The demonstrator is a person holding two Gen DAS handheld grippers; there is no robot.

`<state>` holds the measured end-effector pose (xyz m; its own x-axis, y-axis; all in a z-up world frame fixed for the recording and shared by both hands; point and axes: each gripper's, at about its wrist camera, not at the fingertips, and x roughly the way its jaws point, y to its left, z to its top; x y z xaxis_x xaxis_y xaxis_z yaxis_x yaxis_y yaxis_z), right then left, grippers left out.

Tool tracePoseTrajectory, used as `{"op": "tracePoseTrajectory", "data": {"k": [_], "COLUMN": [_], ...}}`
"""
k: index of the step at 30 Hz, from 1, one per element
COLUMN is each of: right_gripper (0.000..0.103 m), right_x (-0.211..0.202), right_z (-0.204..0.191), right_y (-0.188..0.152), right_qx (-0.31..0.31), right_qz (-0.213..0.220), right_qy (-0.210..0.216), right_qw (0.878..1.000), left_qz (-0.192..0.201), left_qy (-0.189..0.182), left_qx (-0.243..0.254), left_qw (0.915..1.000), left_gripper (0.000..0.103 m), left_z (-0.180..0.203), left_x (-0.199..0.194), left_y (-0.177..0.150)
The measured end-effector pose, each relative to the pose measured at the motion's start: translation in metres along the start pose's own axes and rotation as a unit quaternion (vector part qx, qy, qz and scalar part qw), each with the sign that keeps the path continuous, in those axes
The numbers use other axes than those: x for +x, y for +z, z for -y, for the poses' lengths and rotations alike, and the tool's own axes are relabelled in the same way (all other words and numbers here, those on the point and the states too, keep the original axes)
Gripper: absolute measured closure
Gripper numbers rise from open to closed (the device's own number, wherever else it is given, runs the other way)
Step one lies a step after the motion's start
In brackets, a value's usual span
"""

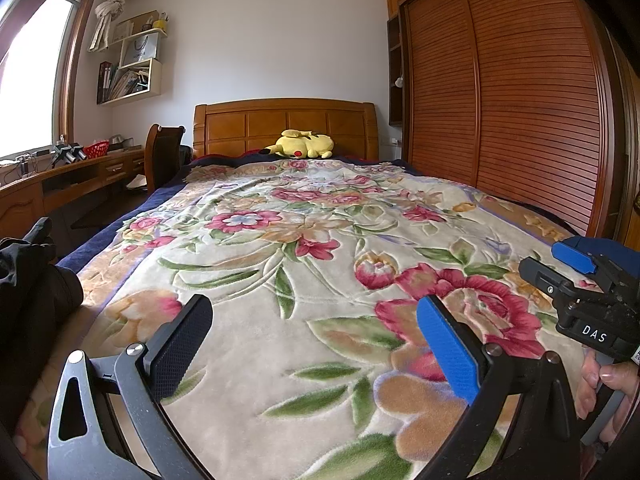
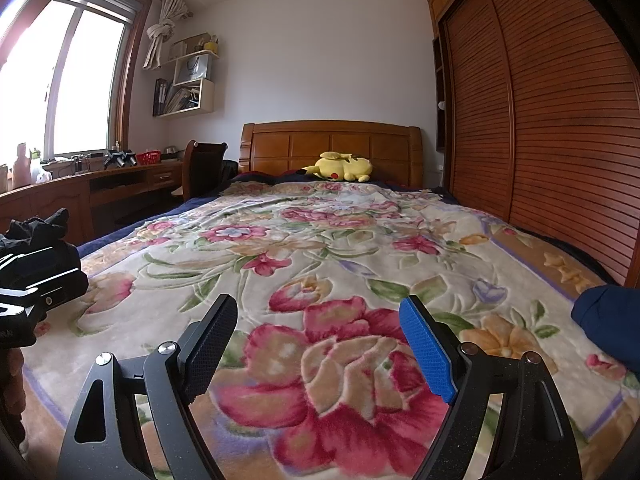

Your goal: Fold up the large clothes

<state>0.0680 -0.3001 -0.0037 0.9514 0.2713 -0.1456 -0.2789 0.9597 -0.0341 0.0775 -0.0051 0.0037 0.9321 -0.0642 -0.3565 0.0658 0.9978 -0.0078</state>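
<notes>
Both grippers, left and right, are hovering wide open, empty, over the floral plush blanket. Crumpled black garment is lying at the bed's left edge; dark blue cloth at its right edge.

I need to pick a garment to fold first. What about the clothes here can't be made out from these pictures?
- Black garment, left wrist view: cut off by the left edge; its type is unclear.
- Same garment, right wrist view: partly behind the left gripper's body.
- Navy garment, right wrist view: cut off by the right edge.
- Same, left wrist view: mostly behind the right gripper.
</notes>
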Motion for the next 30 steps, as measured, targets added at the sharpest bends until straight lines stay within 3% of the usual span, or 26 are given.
{"op": "tracePoseTrajectory", "data": {"k": [30], "right_gripper": [0.018], "right_x": [0.0035], "right_z": [0.0029], "right_y": [-0.0012], "right_qx": [-0.002], "right_qz": [0.002], "right_qy": [-0.002], "right_qw": [1.000], "left_qz": [0.001], "left_qy": [0.000], "left_qx": [-0.001], "left_qw": [1.0000], "left_gripper": [0.001], "left_z": [-0.0002], "left_x": [-0.0002], "left_y": [-0.0011]}}
